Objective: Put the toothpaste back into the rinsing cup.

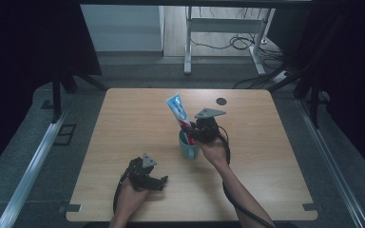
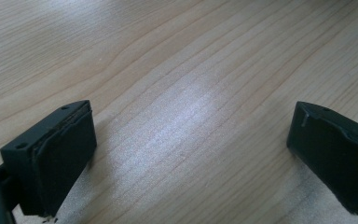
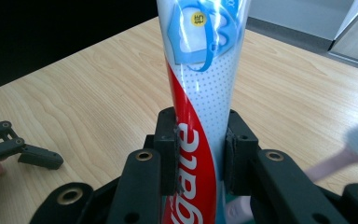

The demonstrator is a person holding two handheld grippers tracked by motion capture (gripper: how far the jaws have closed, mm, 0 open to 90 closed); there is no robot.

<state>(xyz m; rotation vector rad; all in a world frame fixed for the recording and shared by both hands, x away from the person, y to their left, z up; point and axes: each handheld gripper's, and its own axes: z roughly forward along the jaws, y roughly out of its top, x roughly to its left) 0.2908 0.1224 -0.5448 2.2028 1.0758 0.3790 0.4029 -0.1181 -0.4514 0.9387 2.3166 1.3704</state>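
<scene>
Toothpaste tube [image 3: 200,116] pinched upright between right gripper [image 3: 200,161] jaws over teal cup [image 1: 188,148], left gripper [image 2: 191,154] spread wide above bare table [image 2: 177,60].

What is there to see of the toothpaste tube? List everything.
The toothpaste tube is soft, glossy plastic, white with fine blue dots, a red swoosh with white lettering, and a blue-and-white picture with a small yellow dot near its flat crimped end. It stands nearly upright, crimped end up. The right gripper has its jaws shut on the tube's sides. In the high view its lower end sits in the teal cup.
</scene>
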